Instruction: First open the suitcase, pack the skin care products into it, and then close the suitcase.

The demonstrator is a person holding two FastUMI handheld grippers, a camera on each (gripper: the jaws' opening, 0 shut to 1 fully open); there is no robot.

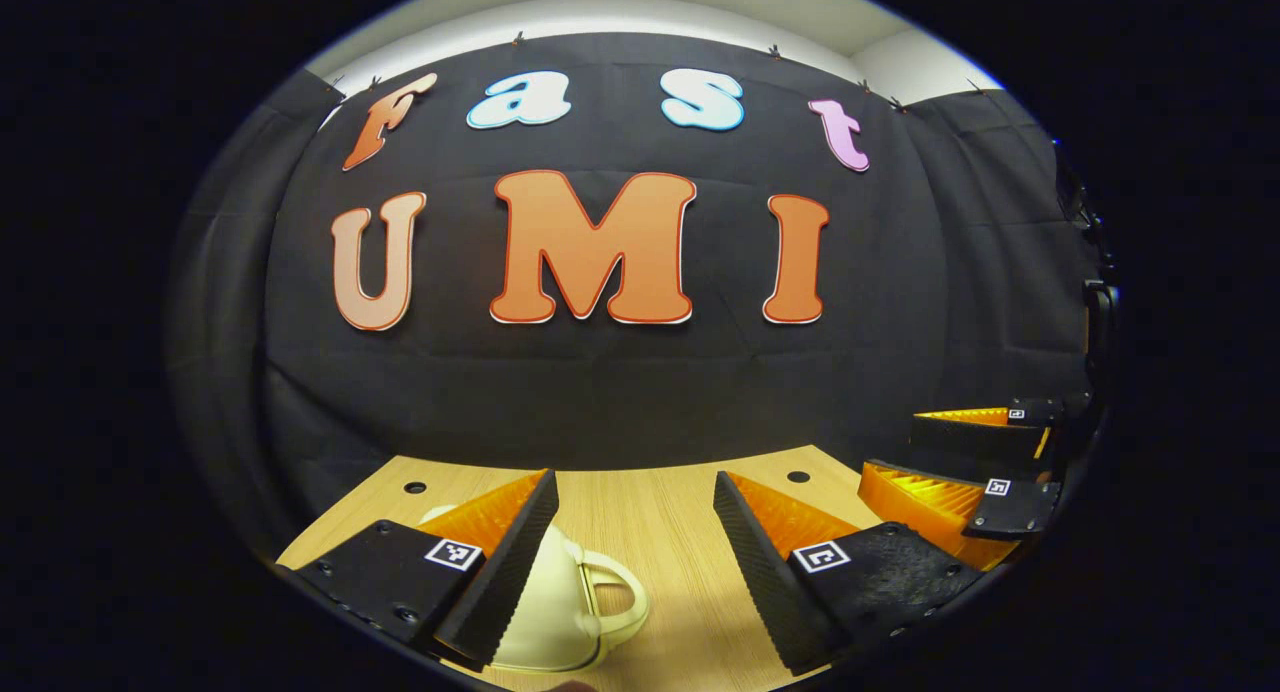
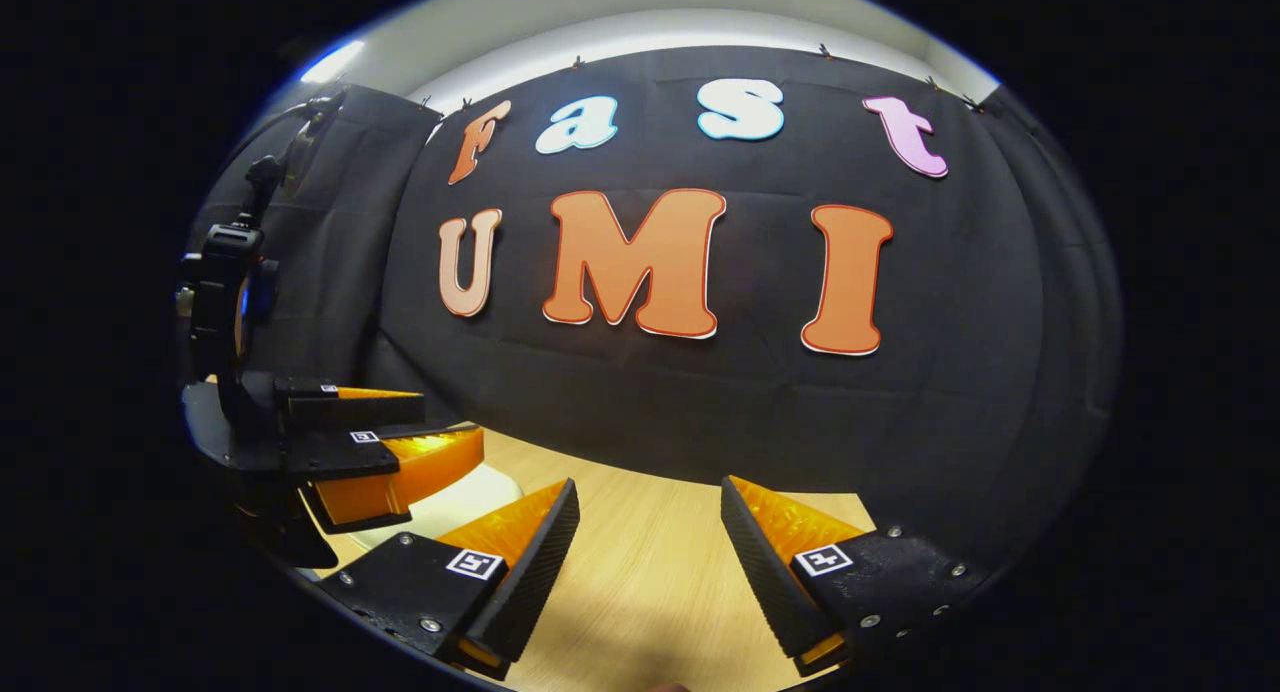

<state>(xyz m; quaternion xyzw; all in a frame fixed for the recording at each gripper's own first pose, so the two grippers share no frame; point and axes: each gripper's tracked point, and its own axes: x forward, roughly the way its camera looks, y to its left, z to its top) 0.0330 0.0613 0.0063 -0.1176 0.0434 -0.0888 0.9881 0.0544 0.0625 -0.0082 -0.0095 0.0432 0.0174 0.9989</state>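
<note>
Left claw (image 1: 635, 532) open, fingers spread wide at the bottom of the left gripper view, holding nothing. Cream suitcase (image 1: 560, 612) with a looped handle sits on the wooden bench (image 1: 660, 512) at bottom centre-left, partly hidden under the left finger, lid down as far as I can tell. Right claw (image 2: 650, 537) also open and empty, low over bare bench in the right gripper view. In that view the left claw shows at lower left, with the suitcase (image 2: 460, 502) peeking out just below it. Right claw also visible at the lower right edge of the left gripper view.
</note>
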